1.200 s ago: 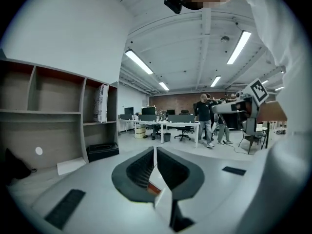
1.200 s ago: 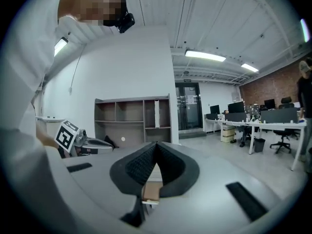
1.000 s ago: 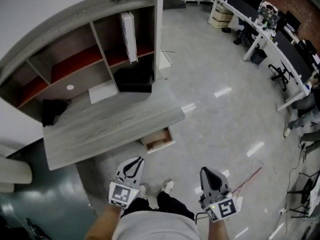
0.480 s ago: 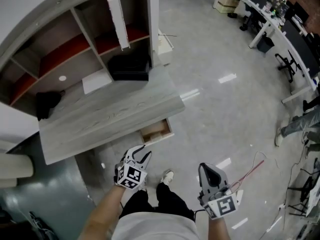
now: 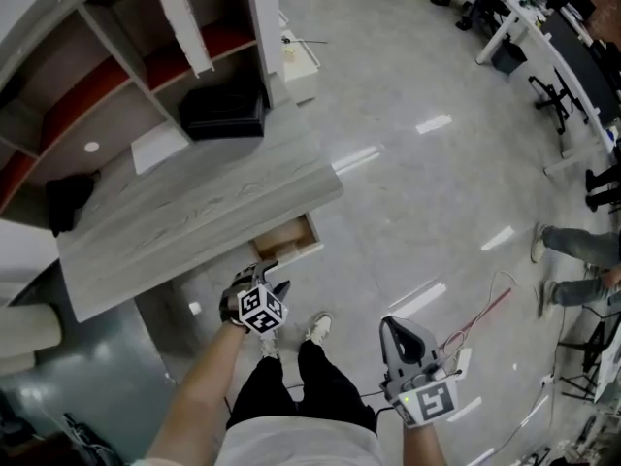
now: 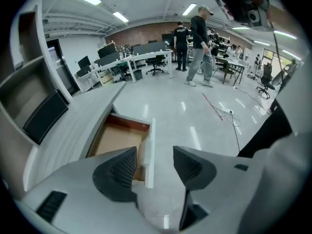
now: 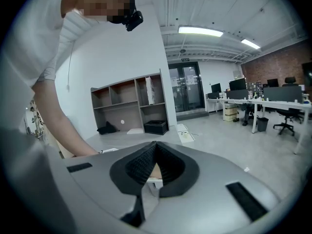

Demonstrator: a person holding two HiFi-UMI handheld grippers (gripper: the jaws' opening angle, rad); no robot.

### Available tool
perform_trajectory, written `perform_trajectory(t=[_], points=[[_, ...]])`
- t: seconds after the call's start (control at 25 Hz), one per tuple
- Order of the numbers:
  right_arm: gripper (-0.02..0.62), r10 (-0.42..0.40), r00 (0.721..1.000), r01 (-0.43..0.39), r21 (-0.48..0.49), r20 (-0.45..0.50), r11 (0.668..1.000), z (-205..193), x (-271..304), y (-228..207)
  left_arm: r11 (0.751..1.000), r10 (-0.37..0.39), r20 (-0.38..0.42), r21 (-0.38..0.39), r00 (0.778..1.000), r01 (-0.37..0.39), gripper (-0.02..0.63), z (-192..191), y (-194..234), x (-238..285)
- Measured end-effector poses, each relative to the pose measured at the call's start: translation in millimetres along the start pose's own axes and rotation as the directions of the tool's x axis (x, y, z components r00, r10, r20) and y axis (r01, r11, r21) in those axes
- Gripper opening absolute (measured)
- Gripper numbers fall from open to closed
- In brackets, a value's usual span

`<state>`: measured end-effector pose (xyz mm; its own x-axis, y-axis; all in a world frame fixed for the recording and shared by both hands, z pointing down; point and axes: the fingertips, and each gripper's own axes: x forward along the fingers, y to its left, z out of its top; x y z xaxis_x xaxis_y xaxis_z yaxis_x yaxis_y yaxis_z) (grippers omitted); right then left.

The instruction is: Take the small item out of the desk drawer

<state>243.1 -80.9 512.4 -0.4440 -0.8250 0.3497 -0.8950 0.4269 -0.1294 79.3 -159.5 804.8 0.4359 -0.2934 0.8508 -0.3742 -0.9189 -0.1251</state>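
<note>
Grey office floor (image 5: 417,192), and the drawer (image 5: 287,241) under the desk (image 5: 194,207) is already open. My left gripper (image 6: 155,152) points at it, jaws opening on nothing (right gripper (image 7: 155,147) pinched closed, idle). I can't spot the small item inside, so the grab remains.

No legible text, label or number anywhere (small sign (image 7: 184,60) above the glass doors (image 7: 189,87) too tiny for reading)

Bright ceiling strips (image 7: 200,31); floor (image 5: 456,192) glare; fisheye-warped edges.

One desk (image 5: 194,216), one open drawer (image 5: 283,241), one shelf unit (image 5: 102,100), one black case (image 5: 223,113)
</note>
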Motion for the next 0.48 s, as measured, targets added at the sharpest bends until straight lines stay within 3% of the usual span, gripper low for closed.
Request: perform_trajectory(t=[0.48], points=[[0.021, -0.021, 0.999, 0.024, 0.052, -0.049, 0.998, -35.2, 3.0, -33.8, 0.998, -0.058, -0.132, 0.03, 0.99, 0.062, 0.244, -3.4, 6.6, 74.6]])
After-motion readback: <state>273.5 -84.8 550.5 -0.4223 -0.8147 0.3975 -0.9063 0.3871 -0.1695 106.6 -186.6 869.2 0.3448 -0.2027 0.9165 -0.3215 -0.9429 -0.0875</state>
